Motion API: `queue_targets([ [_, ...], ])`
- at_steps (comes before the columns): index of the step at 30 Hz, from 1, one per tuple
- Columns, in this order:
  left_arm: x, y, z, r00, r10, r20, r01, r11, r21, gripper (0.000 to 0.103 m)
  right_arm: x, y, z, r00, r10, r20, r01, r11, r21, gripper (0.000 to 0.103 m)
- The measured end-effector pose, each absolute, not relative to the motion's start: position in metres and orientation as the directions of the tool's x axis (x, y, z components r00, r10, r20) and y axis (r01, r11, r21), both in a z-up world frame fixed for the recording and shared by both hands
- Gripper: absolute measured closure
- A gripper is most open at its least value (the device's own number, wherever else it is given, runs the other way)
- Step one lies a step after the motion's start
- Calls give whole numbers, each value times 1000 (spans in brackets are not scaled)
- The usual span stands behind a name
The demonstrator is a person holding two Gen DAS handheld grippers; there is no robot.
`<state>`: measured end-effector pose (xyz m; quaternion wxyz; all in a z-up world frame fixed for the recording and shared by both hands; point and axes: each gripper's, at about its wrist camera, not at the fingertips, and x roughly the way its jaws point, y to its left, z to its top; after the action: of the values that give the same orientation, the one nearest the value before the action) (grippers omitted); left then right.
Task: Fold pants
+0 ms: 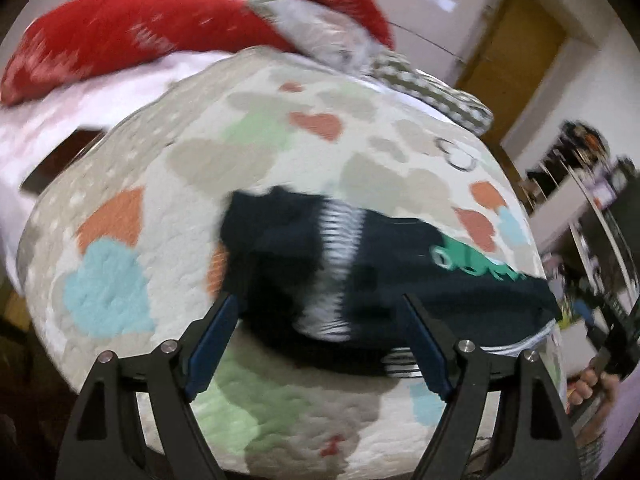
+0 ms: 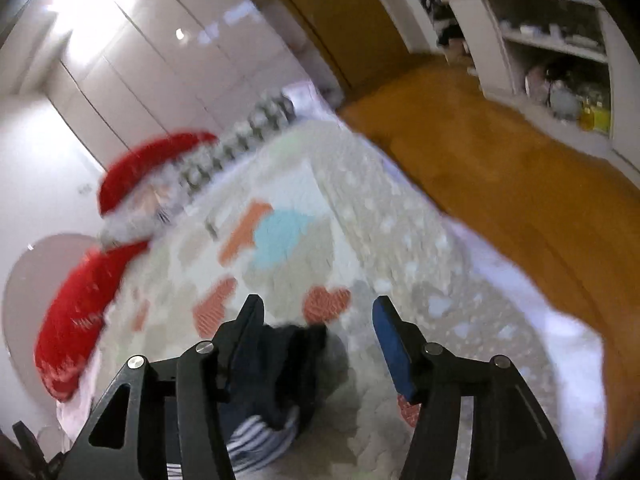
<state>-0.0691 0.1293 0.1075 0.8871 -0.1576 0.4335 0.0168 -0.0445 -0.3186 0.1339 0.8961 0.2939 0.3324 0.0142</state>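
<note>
The dark navy pants [image 1: 360, 276] with a white striped band and green print lie folded in a heap on a heart-patterned quilt [image 1: 120, 272]. My left gripper [image 1: 318, 304] is open just above the near edge of the pants, one finger on each side of them. In the right wrist view the pants [image 2: 280, 372] show as a dark bunch with a striped edge between the fingers, near the left one. My right gripper [image 2: 318, 316] is open and holds nothing. Both views are blurred by motion.
A red pillow [image 1: 132, 36] and a grey patterned pillow [image 1: 424, 84] lie at the far end of the bed. A small ring-shaped object [image 1: 460, 156] rests on the quilt. A wooden floor [image 2: 500, 184] and white shelves [image 2: 552, 40] lie beyond the bed's edge.
</note>
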Motion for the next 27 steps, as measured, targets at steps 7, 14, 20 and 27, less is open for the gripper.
queue_targets([
  [7,-41,58,45,439,-81,-895,-45,993,-112,22,-57,-204,138,639,445,-628,-188,881,433,79],
  [14,-51,56,71,425,-138,-894,42,990,-133,22,-53,-239,90,564,372,-737,-21,899,437,81],
  [20,-15,19,120,462,-279,-842,154,960,-234,22,-87,-303,110,708,359,-609,54,831,553,61],
  [27,51,-106,119,343,-424,-838,397,874,-280,22,-95,-308,102,693,416,-589,16,808,589,52],
])
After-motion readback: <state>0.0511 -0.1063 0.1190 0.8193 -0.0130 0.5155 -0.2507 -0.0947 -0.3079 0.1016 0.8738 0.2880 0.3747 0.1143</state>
